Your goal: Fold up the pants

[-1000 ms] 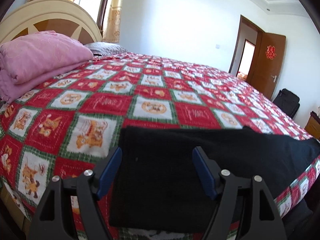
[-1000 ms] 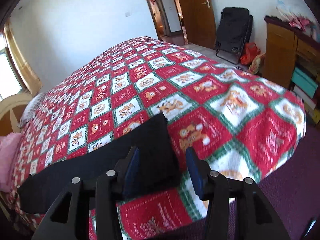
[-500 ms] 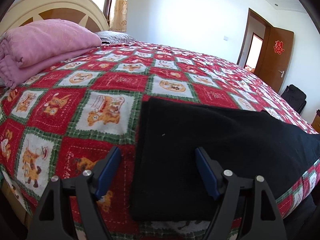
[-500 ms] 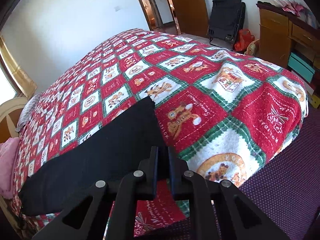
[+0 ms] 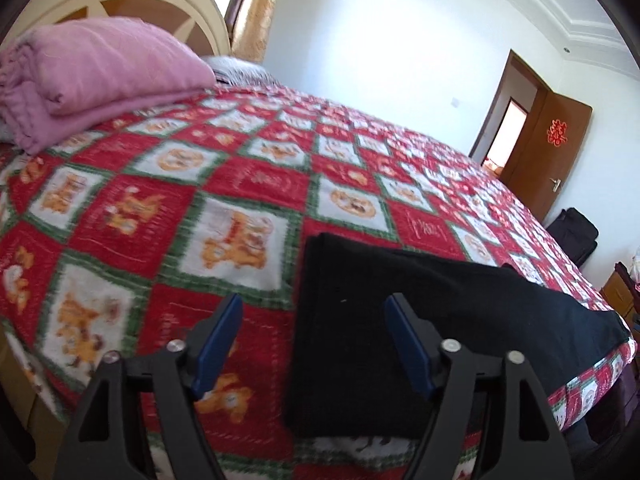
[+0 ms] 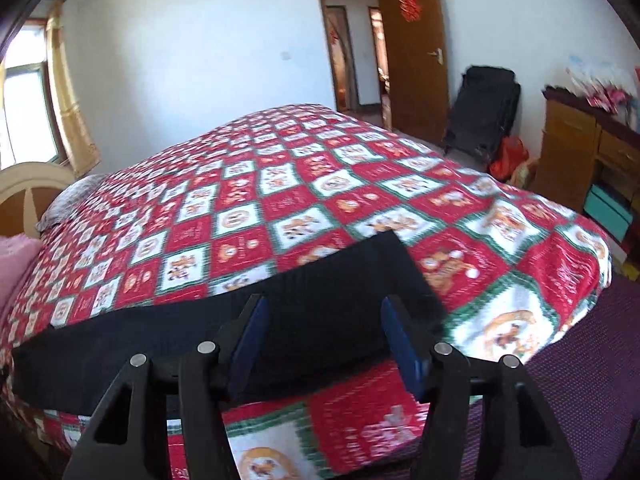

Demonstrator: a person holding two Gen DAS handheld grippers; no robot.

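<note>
My left gripper (image 5: 312, 340) hangs with tongs apart over the short end of the long, flat, black fabric pants (image 5: 420, 320), which lie along the near edge of the red-and-green patchwork bedspread (image 5: 248, 184), pink folded blanket (image 5: 92, 76) at ten o'clock. My right gripper (image 6: 322, 340), pinched shut a half-second ago, now gapes: released, that end settled, ready for the next fold.

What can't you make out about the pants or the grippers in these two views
- Pants, left wrist view: near edge hidden behind the open left gripper.
- Pants, right wrist view: near edge hidden behind the open right gripper; waistband or leg end, indistinguishable.
- Quilt prints: motion-blurred.
</note>
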